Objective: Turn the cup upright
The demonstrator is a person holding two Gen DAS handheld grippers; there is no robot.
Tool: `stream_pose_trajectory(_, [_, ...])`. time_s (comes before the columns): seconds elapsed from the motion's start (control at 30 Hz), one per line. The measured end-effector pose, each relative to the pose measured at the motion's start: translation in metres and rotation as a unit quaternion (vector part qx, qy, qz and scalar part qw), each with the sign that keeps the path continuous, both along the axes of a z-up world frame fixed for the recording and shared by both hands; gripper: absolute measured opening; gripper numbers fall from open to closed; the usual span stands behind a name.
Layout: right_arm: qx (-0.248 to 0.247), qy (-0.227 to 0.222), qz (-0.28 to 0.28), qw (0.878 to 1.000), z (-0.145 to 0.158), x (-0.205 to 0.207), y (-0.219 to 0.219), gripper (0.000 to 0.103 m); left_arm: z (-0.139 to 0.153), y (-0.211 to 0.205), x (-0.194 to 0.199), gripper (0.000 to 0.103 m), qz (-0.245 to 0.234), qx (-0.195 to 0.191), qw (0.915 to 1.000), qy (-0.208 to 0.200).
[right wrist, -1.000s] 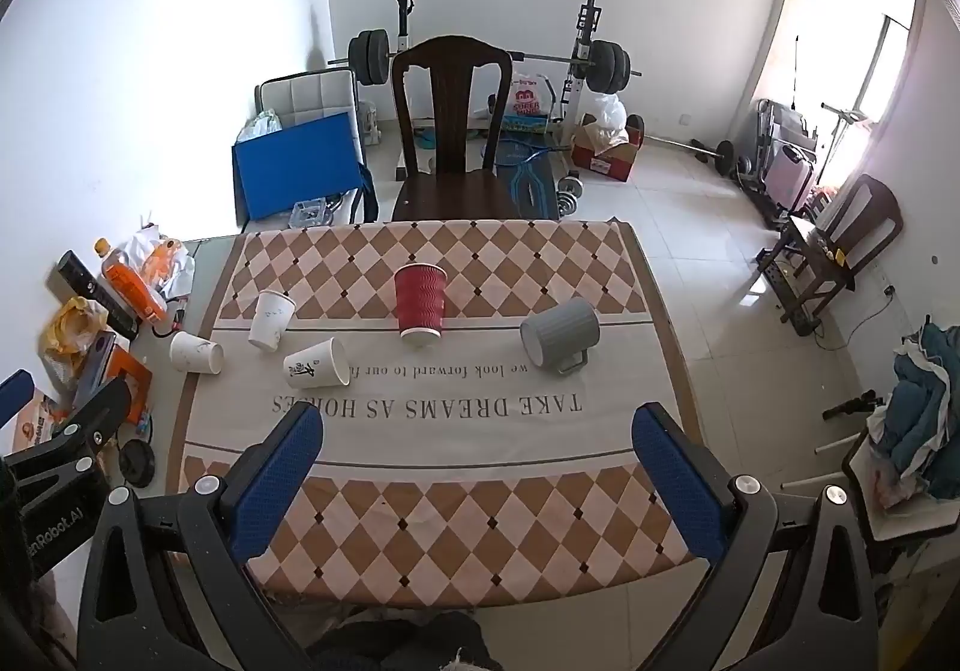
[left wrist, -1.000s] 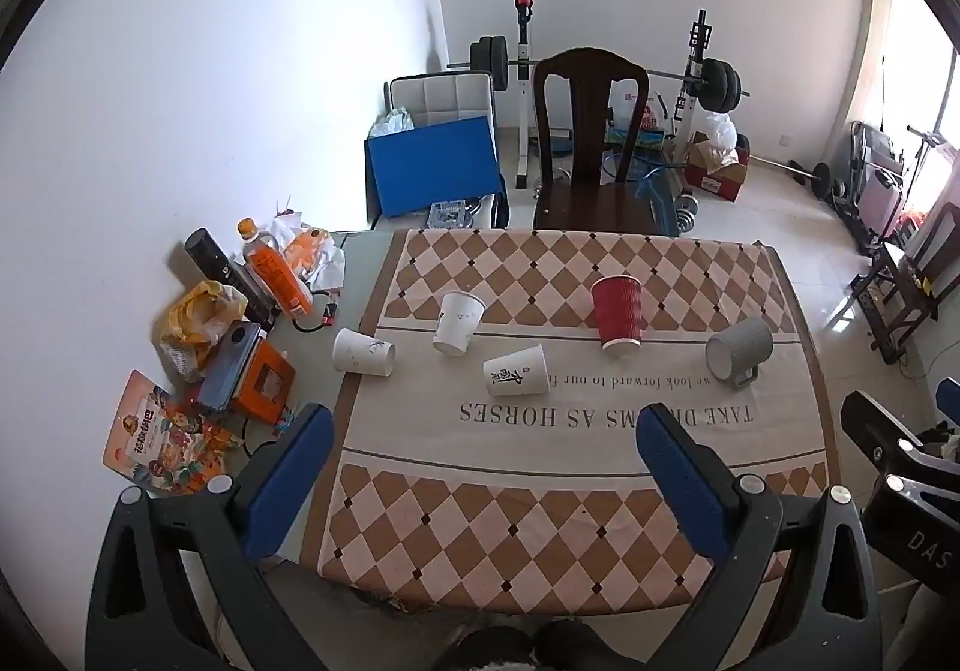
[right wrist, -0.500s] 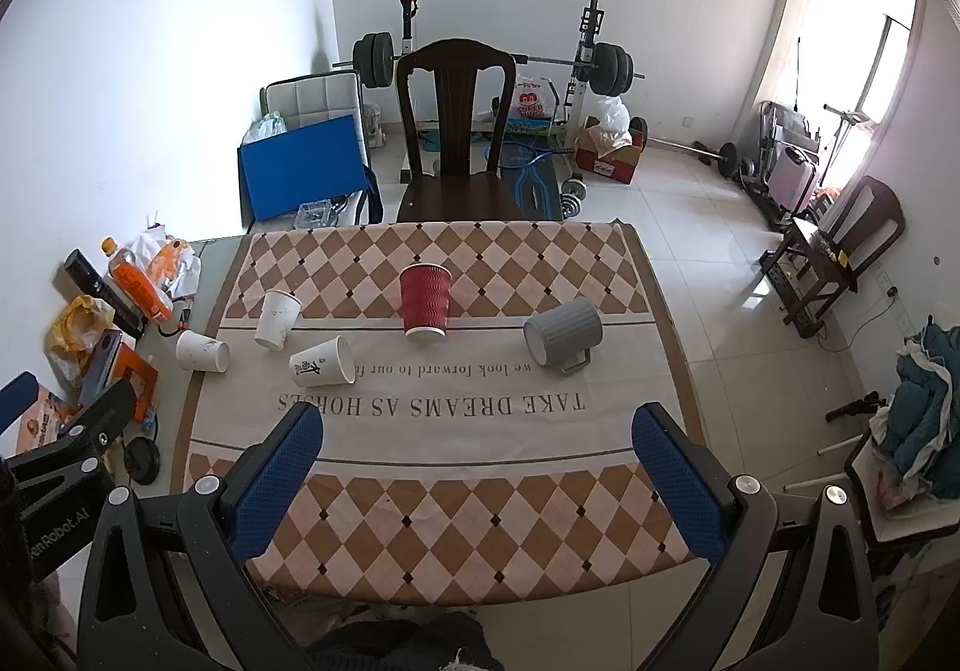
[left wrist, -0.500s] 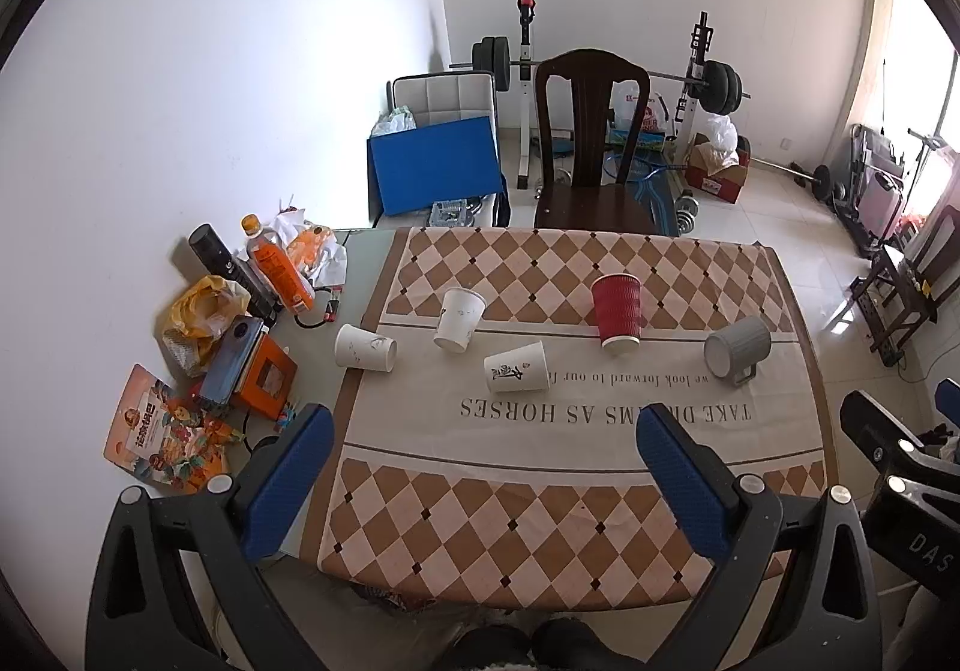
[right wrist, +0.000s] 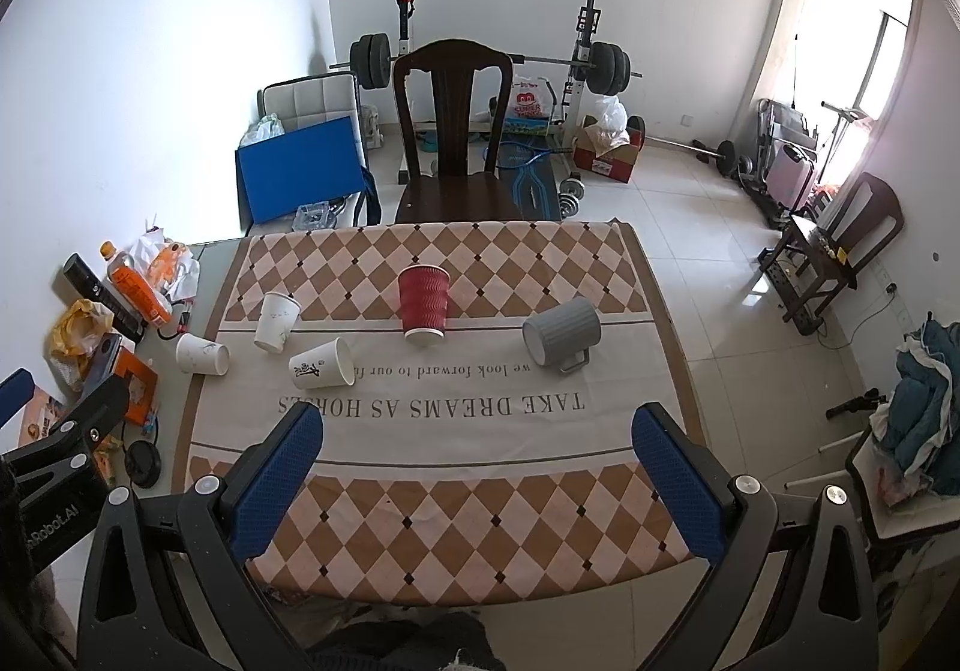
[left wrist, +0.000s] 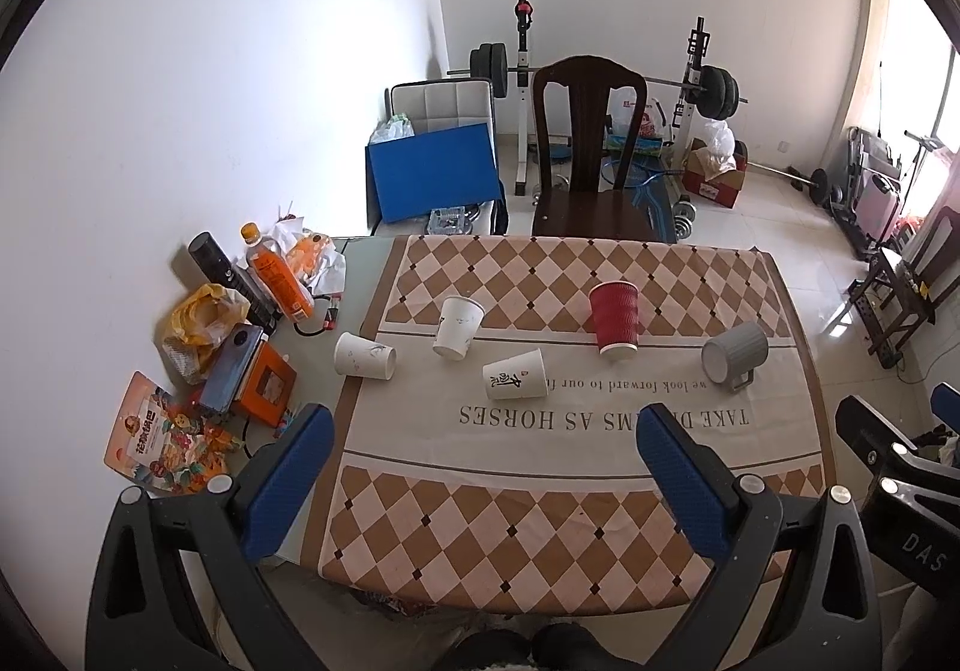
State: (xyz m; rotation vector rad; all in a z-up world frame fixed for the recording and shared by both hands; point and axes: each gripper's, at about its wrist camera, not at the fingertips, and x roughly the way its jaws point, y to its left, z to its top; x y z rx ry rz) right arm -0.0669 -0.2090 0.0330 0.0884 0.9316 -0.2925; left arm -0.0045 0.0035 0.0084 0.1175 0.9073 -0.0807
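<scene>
**Over the near edge: both tongs hanging open, five cups waiting beyond**

Nearest the cameras, the left tongs (left wrist: 480,467) and the right tongs (right wrist: 477,464) are hanging spread wide above the near edge of the tabletop (right wrist: 420,515), gripping nothing. The left view is catching the right tongs at its right border, and the right view is catching the left tongs at its lower left.

Only the right view is showing a black round lid (right wrist: 143,464) lying on the bare strip beside the cloth. Only the left view is showing the colourful snack packet (left wrist: 162,437) in full.

Farther out, past the printed lettering, a white printed cup (left wrist: 515,375) is lying on its side, mouth pointing right. Left of it, a plain white cup (left wrist: 364,355) is lying on its side at the cloth's edge. Just behind, another white cup (left wrist: 457,327) is standing mouth up, slightly tilted in the fisheye. A red ribbed cup (right wrist: 423,302) is standing upside down mid-table, and a grey mug (right wrist: 561,334) is lying on its side to the right, handle against the cloth. Whether any cup is holding anything I cannot tell.

Beyond the tabletop, a dark wooden chair (right wrist: 450,131) is standing before a barbell rack (right wrist: 492,59).
</scene>
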Motion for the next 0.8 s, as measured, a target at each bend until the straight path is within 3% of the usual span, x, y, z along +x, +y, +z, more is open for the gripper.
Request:
stream_pose_trajectory(0.53, [0.002, -0.001, 0.0, 1.0, 0.003, -0.001, -0.001, 0.103, 0.001, -0.002, 0.0, 0.103, 0.0, -0.001, 1.0, -0.002])
stream_pose_trajectory(0.8, [0.002, -0.003, 0.001, 1.0, 0.006, -0.002, 0.0, 0.103, 0.015, -0.011, 0.006, 0.103, 0.001, -0.002, 1.0, -0.002])
